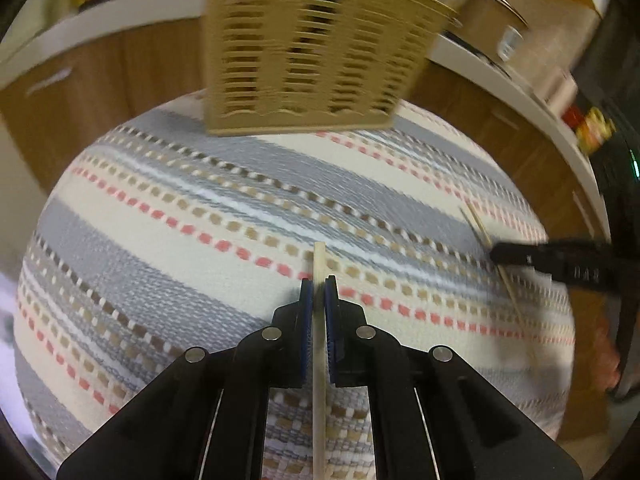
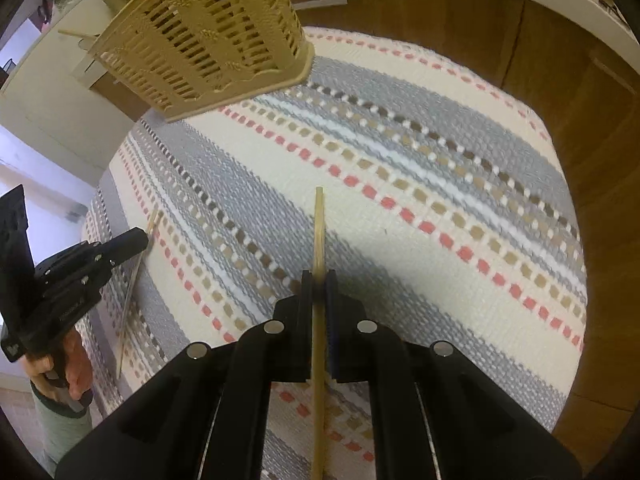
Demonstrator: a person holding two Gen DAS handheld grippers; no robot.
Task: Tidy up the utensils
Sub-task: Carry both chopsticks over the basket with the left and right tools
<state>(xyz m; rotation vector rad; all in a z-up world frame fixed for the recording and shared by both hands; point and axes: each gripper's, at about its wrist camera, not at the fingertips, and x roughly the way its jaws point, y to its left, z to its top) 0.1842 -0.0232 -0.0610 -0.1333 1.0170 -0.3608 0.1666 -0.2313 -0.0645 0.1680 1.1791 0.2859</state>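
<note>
Cloth: a striped woven tablecloth (image 2: 440, 168) is covering the tabletop.
Basket: a tan slotted basket (image 1: 304, 52) is standing at the far edge, awaiting the utensils.
Left gripper (image 1: 319, 286): jaws pressed together, pinching a pale chopstick (image 1: 319, 264) above the cloth's near-middle.
Right gripper (image 2: 319, 280): likewise clamping a second chopstick (image 2: 319, 224) above the cloth.
Handling: both sticks are looking light, stiff and smooth; gripping mid-shaft is likely limiting swivel.
Caution: thin shafts may be pivoting between pads.

Striped cloth (image 2: 420, 184) under slotted basket (image 2: 208, 36)
</note>
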